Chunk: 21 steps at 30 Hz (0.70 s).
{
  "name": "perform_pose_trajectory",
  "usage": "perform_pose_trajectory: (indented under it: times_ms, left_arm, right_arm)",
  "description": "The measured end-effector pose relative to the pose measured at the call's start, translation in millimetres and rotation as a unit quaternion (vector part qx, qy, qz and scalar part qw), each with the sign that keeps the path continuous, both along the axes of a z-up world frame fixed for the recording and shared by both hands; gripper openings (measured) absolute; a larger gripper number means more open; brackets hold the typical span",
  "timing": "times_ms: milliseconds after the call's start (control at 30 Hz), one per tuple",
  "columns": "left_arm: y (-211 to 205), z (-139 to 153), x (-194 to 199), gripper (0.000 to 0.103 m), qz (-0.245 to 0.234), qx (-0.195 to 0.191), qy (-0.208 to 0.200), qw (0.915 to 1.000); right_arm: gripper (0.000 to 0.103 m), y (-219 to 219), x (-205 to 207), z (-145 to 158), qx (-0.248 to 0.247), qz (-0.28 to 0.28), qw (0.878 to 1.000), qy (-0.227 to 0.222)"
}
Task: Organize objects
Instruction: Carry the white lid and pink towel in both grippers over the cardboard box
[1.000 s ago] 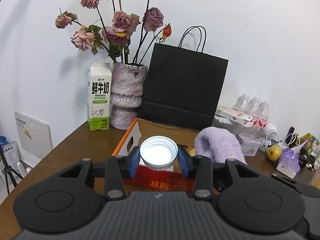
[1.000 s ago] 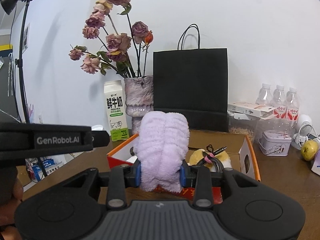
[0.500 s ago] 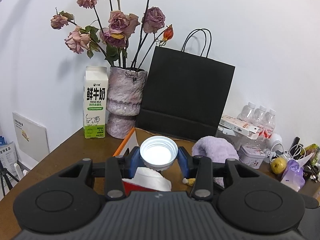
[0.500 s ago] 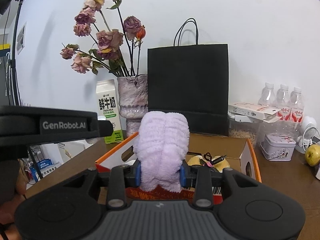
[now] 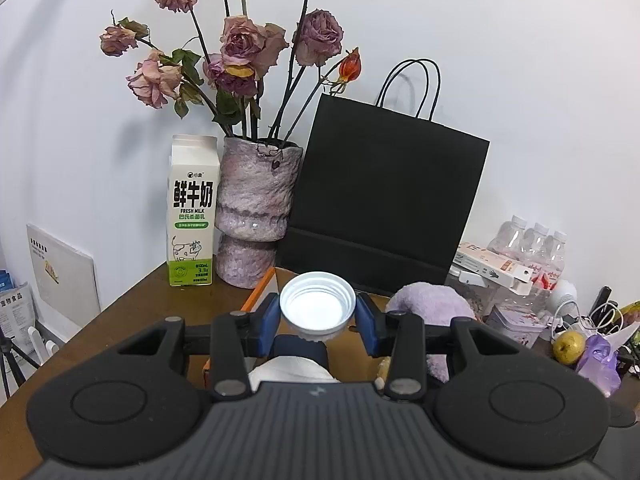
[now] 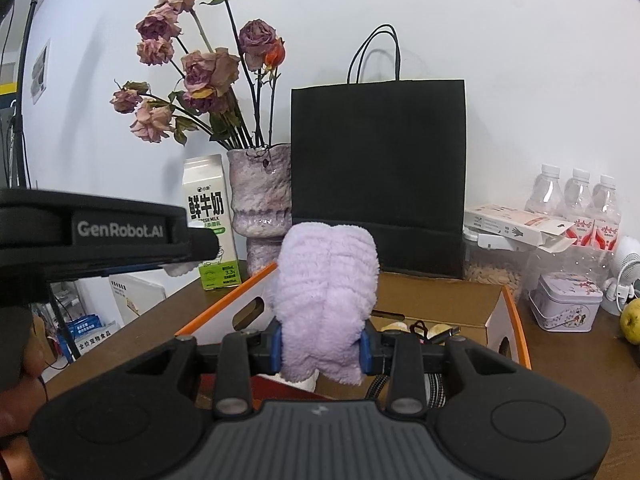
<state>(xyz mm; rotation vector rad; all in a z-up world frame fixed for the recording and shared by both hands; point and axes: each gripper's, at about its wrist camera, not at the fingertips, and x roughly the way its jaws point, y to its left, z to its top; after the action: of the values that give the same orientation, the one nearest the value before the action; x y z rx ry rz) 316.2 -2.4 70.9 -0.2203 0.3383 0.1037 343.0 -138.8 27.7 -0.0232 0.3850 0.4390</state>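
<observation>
My left gripper (image 5: 318, 322) is shut on a white screw cap (image 5: 317, 310), its open ribbed side facing the camera, held above the orange-edged cardboard box (image 5: 260, 286). My right gripper (image 6: 322, 346) is shut on a rolled lilac towel (image 6: 328, 300), held upright over the same box (image 6: 440, 304). The towel also shows in the left wrist view (image 5: 434, 306), to the right of the cap. The left gripper's body (image 6: 100, 228) crosses the right wrist view at the left. Cables and yellow items lie inside the box (image 6: 424, 328).
A milk carton (image 5: 192, 216), a vase of dried roses (image 5: 256, 208) and a black paper bag (image 5: 384, 204) stand at the back against the wall. To the right are water bottles (image 6: 576, 208), a small tin (image 6: 566, 300) and a yellow-green fruit (image 5: 568, 346).
Both grippers have moved forward and a little higher over the box, each keeping its hold. The box sits lower in both views and the back wall items look nearer.
</observation>
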Motion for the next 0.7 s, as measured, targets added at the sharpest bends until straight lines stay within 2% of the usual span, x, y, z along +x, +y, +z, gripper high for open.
perform_pose_trajectory:
  times_ms: [700]
  left_arm:
    - [4.4, -13.1, 45.0, 0.041, 0.004, 0.001, 0.025, 0.9997]
  right_arm:
    - [0.033, 7.9, 44.7, -8.2, -0.014, -0.008, 1.0, 0.018]
